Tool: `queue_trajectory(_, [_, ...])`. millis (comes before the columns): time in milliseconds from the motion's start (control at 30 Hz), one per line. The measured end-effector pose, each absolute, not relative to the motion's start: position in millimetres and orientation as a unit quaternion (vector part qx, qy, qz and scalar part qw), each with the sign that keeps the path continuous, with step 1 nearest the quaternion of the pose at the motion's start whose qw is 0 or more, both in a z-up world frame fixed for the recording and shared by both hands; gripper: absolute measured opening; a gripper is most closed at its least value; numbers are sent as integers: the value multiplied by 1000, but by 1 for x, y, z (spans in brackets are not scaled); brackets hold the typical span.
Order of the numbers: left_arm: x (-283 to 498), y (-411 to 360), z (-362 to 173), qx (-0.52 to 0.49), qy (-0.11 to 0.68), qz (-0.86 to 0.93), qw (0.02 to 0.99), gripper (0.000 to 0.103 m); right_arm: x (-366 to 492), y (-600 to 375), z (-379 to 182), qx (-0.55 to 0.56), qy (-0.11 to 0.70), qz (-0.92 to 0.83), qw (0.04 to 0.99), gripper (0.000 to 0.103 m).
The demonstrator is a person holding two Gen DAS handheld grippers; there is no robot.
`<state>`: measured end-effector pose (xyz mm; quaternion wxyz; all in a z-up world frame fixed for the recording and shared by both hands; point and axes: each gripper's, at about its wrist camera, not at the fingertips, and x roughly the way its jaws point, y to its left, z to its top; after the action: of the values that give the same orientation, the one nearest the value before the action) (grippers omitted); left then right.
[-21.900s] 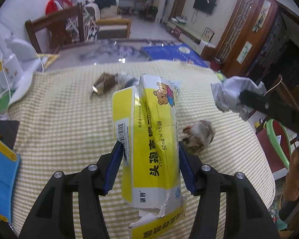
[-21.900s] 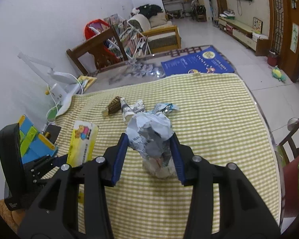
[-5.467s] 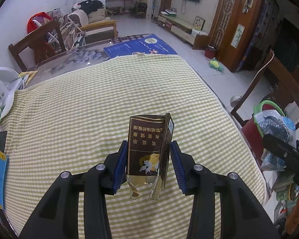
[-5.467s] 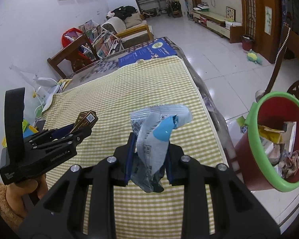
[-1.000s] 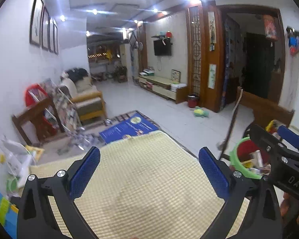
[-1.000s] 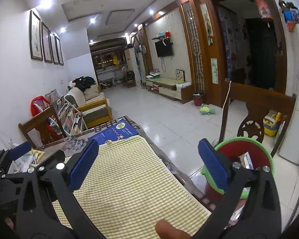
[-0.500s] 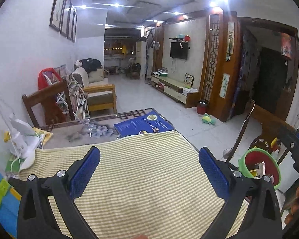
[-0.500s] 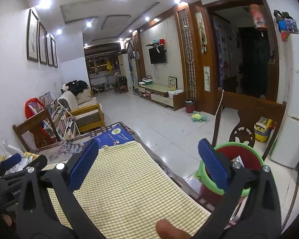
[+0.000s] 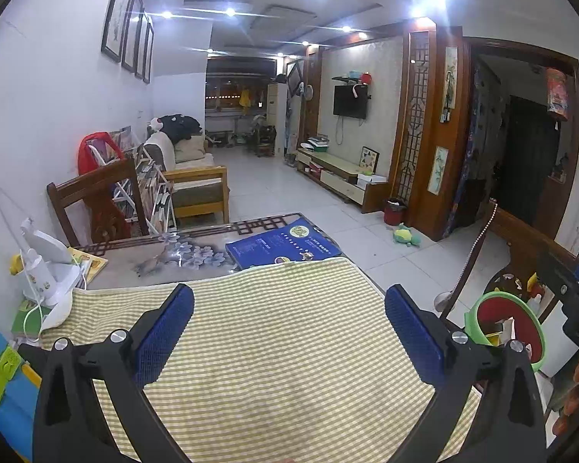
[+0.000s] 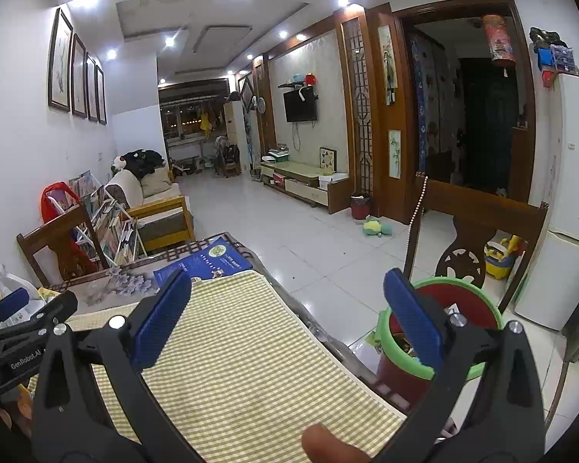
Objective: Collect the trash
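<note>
- The left gripper hangs above the checked cloth on the tabletop, fingers spread wide with nothing between them.
- The right gripper sits near the cloth's right edge, fingers likewise wide apart and empty.
- The red bin with the green rim stands on the floor just beside the tabletop, trash inside it.

Earlier the left gripper held a yellow medicine box, then a dark cigarette pack; now its jaws stand wide apart with nothing between them. The right gripper held crumpled paper, then a wrapper; now it is spread and empty beside the red bin. The checkered cloth no longer carries any trash.
</note>
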<state>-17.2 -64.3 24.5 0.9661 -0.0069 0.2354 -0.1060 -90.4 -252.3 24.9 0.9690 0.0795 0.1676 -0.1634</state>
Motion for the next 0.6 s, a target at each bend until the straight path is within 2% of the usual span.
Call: queue_trajectory(600, [-8, -63, 20, -2, 246, -91, 965, 95, -72, -252, 17, 76, 187, -154, 967, 98])
